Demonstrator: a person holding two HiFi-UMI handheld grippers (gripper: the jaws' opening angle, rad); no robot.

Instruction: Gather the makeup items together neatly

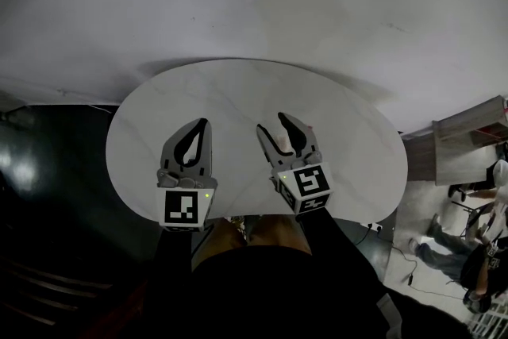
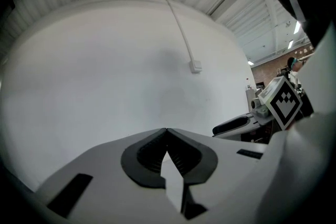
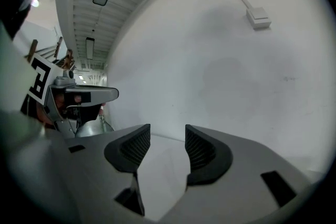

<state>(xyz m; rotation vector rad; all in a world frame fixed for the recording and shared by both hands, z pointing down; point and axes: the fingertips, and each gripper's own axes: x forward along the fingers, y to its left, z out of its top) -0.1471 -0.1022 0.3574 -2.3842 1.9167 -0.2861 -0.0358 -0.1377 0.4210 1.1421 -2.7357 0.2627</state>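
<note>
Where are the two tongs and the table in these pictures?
left tongs (image 1: 205, 123): head view, the closed tips.
right tongs (image 1: 271, 123): head view, gap between its tips.
table (image 1: 238, 87): head view, bare white top.

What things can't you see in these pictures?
- Makeup items: none show in any view.
- Near edge of table, head view: hidden behind left gripper, right gripper and the person.
- Wall box, gripper views: too small to identify.
- People, head view's right edge: cut off, tiny.
</note>
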